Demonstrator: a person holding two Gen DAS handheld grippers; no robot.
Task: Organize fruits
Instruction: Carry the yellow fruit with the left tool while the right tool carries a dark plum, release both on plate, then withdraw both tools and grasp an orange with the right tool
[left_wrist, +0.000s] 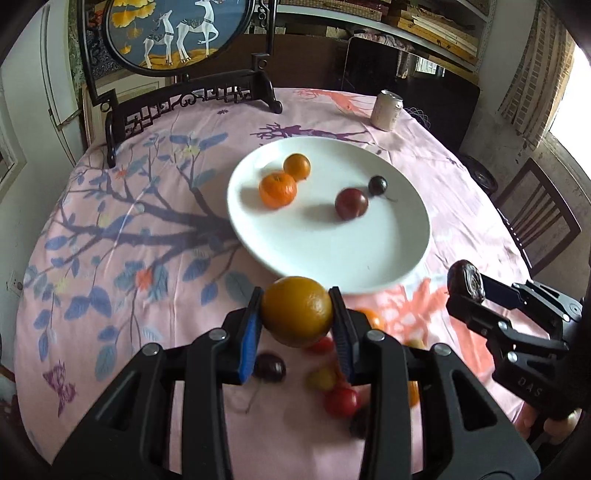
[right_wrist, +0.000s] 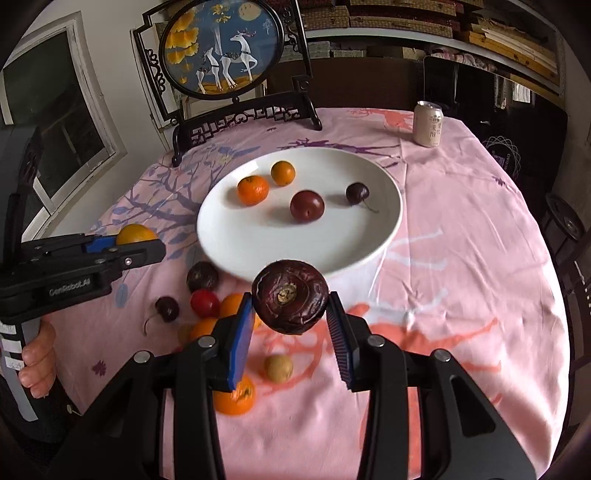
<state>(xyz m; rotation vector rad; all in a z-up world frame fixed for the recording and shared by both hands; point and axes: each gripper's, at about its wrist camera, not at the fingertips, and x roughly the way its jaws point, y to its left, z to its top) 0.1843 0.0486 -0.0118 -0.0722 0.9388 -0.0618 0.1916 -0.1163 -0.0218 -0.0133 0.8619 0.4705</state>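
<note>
- Left gripper (left_wrist: 297, 317): both blue-padded fingers clamped on a yellow-orange fruit (left_wrist: 297, 316), held above the pink tablecloth (left_wrist: 147, 236) just short of the near rim of the white plate (left_wrist: 332, 254)
- Right gripper (right_wrist: 290, 308): fingers clamped on a wrinkled dark purple fruit (right_wrist: 290, 302) with its stem scar facing the camera, held above the cloth just in front of the plate's near rim
- White plate, contents: two small oranges (right_wrist: 252, 189) side by side at the left, a dark red plum (right_wrist: 307, 206) near the middle, and a dark cherry (right_wrist: 357, 193) with its stem at the right
- Loose fruit on the cloth, near side of the plate: a second wrinkled dark fruit (right_wrist: 202, 276), a red round fruit (right_wrist: 204, 302), a stemmed cherry (right_wrist: 167, 308), several oranges (right_wrist: 234, 400) partly hidden behind the right gripper, and a pale tan fruit (right_wrist: 278, 367)
- Background: a drink can (right_wrist: 428, 124) upright at the far right of the table, and a round deer-painted screen (right_wrist: 221, 48) in a dark carved stand at the far edge
- A bare hand (right_wrist: 38, 363) grips the left gripper's handle, seen at the left of the right wrist view
</note>
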